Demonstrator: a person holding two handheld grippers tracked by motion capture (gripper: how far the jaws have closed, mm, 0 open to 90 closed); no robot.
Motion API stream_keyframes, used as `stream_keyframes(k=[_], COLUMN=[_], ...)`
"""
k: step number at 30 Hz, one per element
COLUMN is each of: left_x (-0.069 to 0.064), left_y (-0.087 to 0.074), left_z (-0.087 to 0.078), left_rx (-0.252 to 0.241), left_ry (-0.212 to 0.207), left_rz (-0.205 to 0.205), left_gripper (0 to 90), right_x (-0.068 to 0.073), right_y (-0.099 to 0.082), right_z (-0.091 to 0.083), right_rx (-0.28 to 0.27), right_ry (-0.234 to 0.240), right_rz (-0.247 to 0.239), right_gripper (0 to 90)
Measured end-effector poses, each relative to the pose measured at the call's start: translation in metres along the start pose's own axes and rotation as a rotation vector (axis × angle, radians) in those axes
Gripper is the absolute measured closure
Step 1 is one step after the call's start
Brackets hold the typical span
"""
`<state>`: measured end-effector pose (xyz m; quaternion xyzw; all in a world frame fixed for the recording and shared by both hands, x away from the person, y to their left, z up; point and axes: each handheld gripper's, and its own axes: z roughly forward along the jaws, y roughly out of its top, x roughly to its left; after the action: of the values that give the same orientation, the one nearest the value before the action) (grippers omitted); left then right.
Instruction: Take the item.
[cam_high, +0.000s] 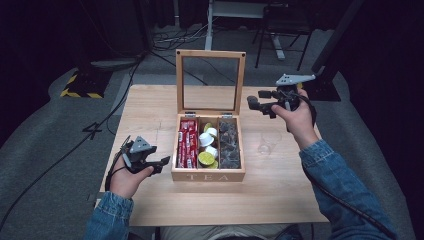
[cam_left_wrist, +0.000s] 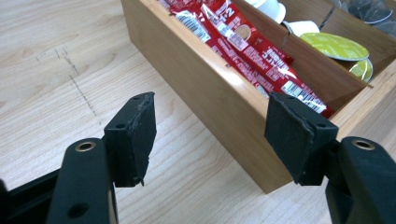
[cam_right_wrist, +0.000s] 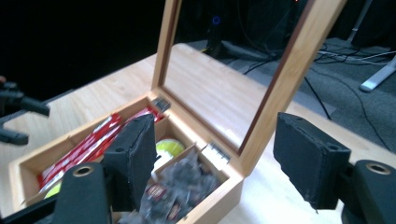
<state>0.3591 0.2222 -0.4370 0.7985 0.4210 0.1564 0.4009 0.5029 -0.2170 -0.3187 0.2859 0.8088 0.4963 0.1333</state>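
Fingers (cam_left_wrist: 133, 140) apart; high view adds glass (cam_high: 266, 142).

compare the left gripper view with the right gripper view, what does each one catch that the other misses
Left gripper view: the box's plain outer side wall seen close, with pencil marks on the table. Right gripper view: the raised glass lid, its hinges and the dark tea bags. Shared: the wooden tea box, red sachets and green-topped pods, seen past an open, empty claw.

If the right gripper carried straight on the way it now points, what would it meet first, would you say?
Most likely the upright glass-paned lid of the wooden tea box: in the right gripper view its hinged wooden frame stands between the open jaws of the right gripper. Depth is unclear, so it might graze the box's back corner instead.
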Motion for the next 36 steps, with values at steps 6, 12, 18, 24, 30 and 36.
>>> stream_keyframes(k=[6, 12, 18, 24, 30, 36], left_x=[0.003, 0.005, 0.005, 0.007, 0.005, 0.005], left_y=[-0.009, -0.018, -0.025, -0.034, -0.037, -0.038], left_z=[0.003, 0.010, 0.015, 0.022, 0.025, 0.026], left_rx=[0.033, 0.078, 0.125, 0.178, 0.193, 0.201], left_ry=[0.012, 0.014, 0.025, 0.022, 0.013, 0.007], left_rz=[-0.012, -0.020, -0.006, -0.009, -0.006, 0.004], left_gripper=[32.0, 31.3, 29.8, 29.8, 29.9, 30.0], right_x=[0.017, 0.027, 0.035, 0.045, 0.054, 0.057], right_y=[-0.018, -0.035, -0.046, -0.055, -0.061, -0.063], right_z=[0.008, 0.025, 0.046, 0.069, 0.085, 0.098], right_rx=[0.057, 0.091, 0.136, 0.207, 0.251, 0.296], right_ry=[0.038, 0.089, 0.126, 0.139, 0.157, 0.116], right_rz=[-0.017, 0.011, 0.010, -0.031, -0.042, -0.096], right_gripper=[37.1, 40.3, 45.8, 49.5, 49.3, 48.5])
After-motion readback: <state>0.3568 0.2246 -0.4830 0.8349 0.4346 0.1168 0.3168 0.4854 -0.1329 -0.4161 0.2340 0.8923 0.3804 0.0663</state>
